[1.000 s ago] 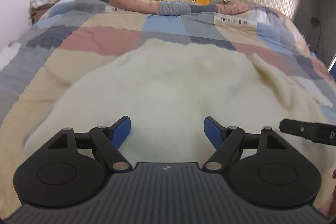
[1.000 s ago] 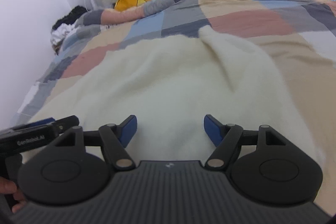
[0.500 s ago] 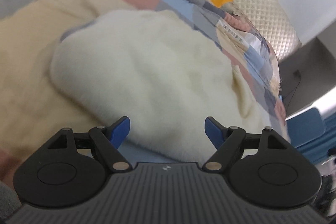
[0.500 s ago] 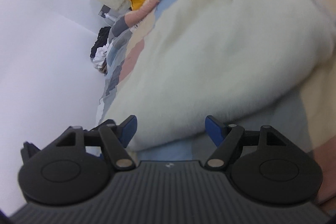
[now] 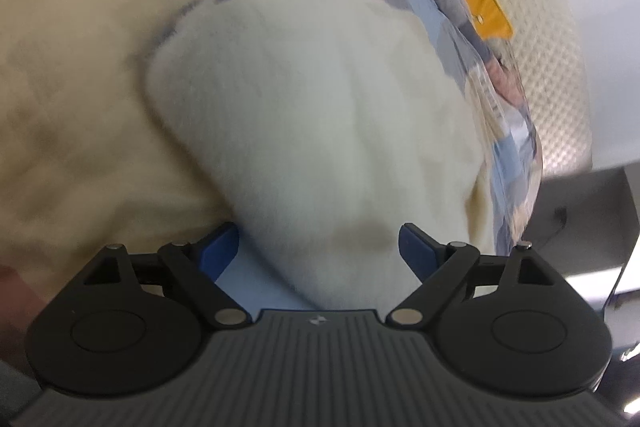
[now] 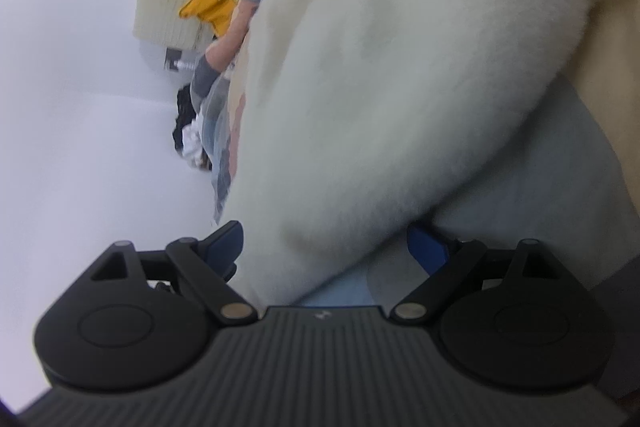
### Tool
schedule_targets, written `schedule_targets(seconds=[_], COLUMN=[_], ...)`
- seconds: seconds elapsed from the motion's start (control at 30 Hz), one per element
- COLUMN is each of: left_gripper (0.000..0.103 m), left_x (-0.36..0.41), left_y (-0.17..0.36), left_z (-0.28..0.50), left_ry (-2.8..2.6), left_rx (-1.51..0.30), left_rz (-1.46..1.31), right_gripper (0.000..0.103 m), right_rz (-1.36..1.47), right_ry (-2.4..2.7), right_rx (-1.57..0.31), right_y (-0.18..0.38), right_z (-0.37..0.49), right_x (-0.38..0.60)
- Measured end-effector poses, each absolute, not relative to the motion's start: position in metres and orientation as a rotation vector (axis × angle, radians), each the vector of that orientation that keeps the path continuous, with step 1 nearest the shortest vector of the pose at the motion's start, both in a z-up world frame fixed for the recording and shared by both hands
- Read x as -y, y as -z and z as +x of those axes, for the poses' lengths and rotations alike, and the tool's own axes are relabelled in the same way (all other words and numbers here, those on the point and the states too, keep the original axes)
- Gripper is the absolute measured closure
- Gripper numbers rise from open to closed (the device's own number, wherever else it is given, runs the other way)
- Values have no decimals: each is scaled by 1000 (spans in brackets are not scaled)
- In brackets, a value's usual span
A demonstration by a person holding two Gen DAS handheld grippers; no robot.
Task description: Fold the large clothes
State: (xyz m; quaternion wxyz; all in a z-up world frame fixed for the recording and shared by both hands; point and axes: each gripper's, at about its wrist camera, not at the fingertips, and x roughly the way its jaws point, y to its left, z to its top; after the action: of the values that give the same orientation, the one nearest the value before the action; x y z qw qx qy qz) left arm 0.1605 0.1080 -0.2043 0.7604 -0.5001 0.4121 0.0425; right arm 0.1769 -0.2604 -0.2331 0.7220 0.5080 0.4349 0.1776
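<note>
Patchwork bedding covers the bed (image 5: pixel 72 75), where the cream sweater (image 5: pixel 312 131) lies. Left claw (image 5: pixel 318 247) and right claw (image 6: pixel 324 245) have just been widening; each stands apart astride the sweater's near hem, unclamped, likely to pinch it for folding.

Bright, even, soft light; both views motion-blurred and tilted; fisheye bending at edges; faint shadows only.
</note>
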Motion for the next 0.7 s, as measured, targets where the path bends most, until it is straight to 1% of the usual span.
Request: schedule_targets(seconds=[0.13,0.37,0.4,0.43,0.47,0.53,0.6,0.63,0.7], left_gripper=[13,15,15,17,20,27,40,43,57], left_x=[-115,-126,-128,-128,-127,-122,-119,-118,-118], left_y=[210,216,217,217,215,211,209,207,204], left_z=[166,168,168,168,168,168,169,168,165], left_ry=[-103,-110,-112,-116,-115,-121,-138,-144,-149], left_rx=[-870,-757,-747,-740,-729,-719,-720,-715,-689], left_rz=[-1160,-1282,-1293,-1290,-1275,-1224,-1171,-1156,-1145], right_gripper=[13,14,16,23,26,29,36,39,44], right_rz=[1180,1240,1243,1243,1241,1247,1243,1245,1252], right_ry=[-358,-253,-240,-220,-200,-173,-144,-129,-117], right_rx=[-935,-845,-837,-833,-830,-820,-809,-807,-796], right_y=[237,235,237,237,238,242,245,246,247], right_z=[179,175,173,173,174,175,178,179,181], right_x=[265,286,289,290,291,294,296,298,299])
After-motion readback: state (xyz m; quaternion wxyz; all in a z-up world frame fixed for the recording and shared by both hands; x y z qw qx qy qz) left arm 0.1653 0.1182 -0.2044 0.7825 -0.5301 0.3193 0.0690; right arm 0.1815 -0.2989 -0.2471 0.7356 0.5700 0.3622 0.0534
